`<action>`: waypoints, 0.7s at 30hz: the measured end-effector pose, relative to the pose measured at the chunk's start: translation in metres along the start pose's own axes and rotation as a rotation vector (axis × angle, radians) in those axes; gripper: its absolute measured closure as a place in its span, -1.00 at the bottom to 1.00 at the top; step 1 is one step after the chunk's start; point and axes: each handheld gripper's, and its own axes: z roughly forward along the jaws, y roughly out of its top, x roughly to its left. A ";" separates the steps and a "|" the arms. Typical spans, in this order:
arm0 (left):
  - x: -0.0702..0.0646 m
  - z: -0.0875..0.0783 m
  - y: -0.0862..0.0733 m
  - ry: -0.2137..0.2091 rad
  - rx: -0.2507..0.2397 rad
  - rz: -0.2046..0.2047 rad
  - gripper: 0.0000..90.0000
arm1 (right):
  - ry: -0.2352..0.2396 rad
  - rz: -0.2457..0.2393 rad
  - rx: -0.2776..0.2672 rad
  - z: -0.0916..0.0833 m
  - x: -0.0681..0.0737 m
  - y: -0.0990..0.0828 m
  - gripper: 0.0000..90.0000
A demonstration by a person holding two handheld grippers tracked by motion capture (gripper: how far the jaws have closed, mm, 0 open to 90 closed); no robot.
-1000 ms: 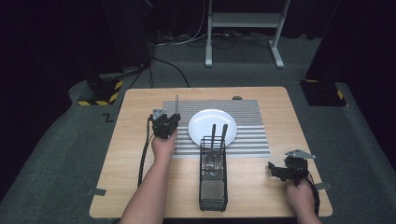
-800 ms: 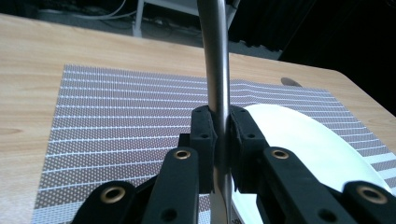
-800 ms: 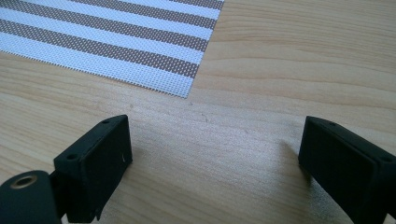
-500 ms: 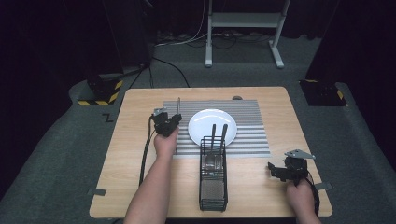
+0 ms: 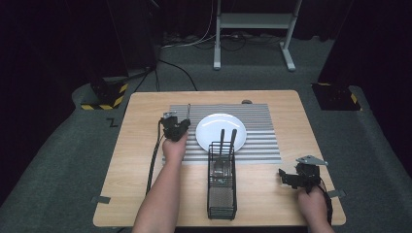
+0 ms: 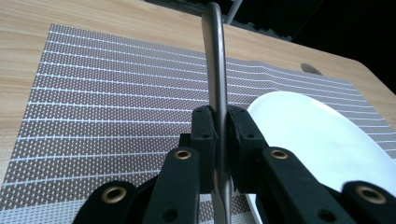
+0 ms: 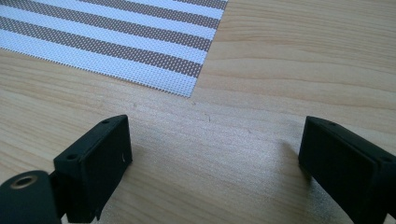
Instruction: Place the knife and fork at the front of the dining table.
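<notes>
My left gripper [image 5: 181,123] [image 6: 223,122] is shut on the handle of a slim metal piece of cutlery [image 6: 215,60] [image 5: 188,109]. It holds the piece over the left part of the striped placemat [image 5: 262,145] [image 6: 112,93], just left of the white plate [image 5: 212,127] [image 6: 317,140]. The handle's rounded end points away from me; its other end is hidden below the jaws. My right gripper [image 5: 285,176] [image 7: 219,151] is open and holds nothing, low over the bare wood near the table's front right.
A black wire basket [image 5: 222,187] stands in front of the plate, with two dark-handled utensils [image 5: 227,141] upright at its far end. The wooden table [image 5: 136,160] [image 7: 280,70] has bare strips left and right of the mat. A cable [image 5: 154,155] trails from the left gripper.
My left gripper has sunk a little with the cutlery still in it. The right hand has stayed where it was.
</notes>
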 end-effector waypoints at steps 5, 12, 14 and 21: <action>0.000 -0.001 0.001 0.016 0.002 -0.007 0.81 | 0.000 0.000 0.000 0.000 0.000 0.000 -0.80; -0.001 -0.004 0.002 0.037 0.000 0.028 0.81 | -0.001 0.000 0.001 0.000 0.000 0.000 -0.80; -0.002 -0.004 0.002 0.051 -0.002 0.036 0.81 | 0.000 0.000 0.000 0.000 0.000 0.000 -0.80; -0.002 0.001 -0.001 0.124 0.022 0.045 0.80 | 0.001 -0.001 0.000 0.000 0.000 0.000 -0.80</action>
